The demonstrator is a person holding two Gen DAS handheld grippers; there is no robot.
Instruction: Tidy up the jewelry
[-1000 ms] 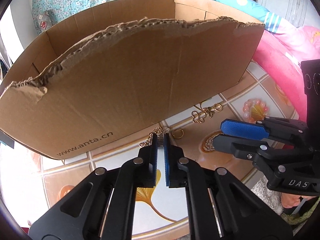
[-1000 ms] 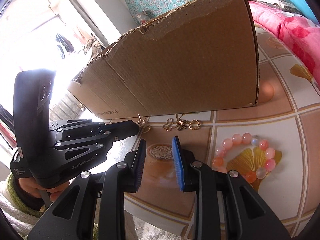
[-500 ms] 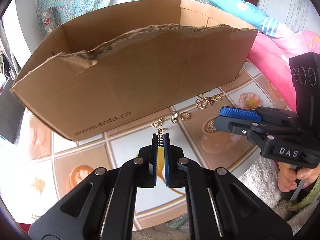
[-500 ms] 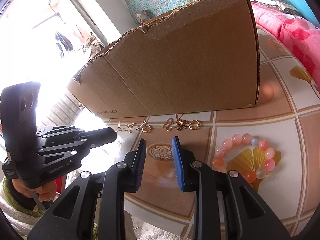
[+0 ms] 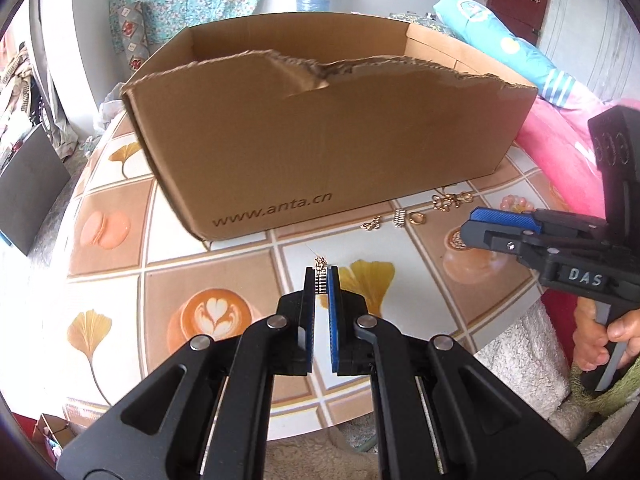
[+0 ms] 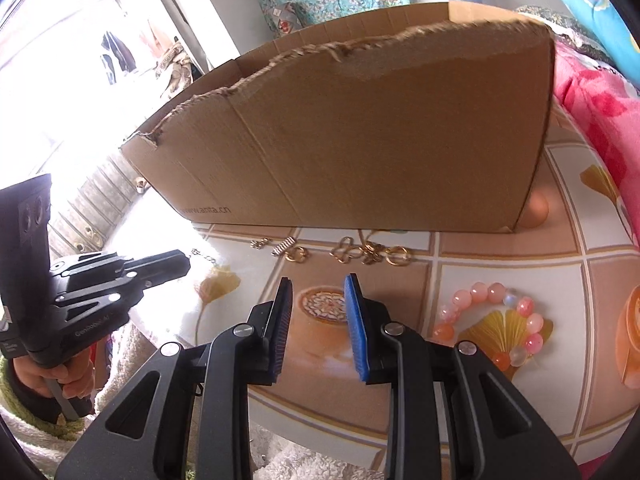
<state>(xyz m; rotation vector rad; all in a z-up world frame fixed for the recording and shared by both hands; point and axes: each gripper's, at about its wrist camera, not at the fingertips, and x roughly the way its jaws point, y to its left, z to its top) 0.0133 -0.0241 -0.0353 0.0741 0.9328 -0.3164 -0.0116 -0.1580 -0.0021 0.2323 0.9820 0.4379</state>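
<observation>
While its jaws pinch a small silver ribbed piece with a gold chain (image 5: 320, 276) at the tips, the left gripper (image 5: 321, 280) hangs above the patterned desk (image 5: 208, 272). To its right the right gripper (image 6: 318, 300) holds its jaws narrowly apart with nothing between them, over a printed coffee cup. A pink bead bracelet (image 6: 498, 324) lies on the desk to the right of it. Farther off, a row of gold pieces (image 6: 370, 254), a small ring (image 6: 297, 255) and a silver spring clasp (image 6: 282, 247) lie just in front of the torn cardboard box (image 5: 320, 148), which stands at the far side.
</observation>
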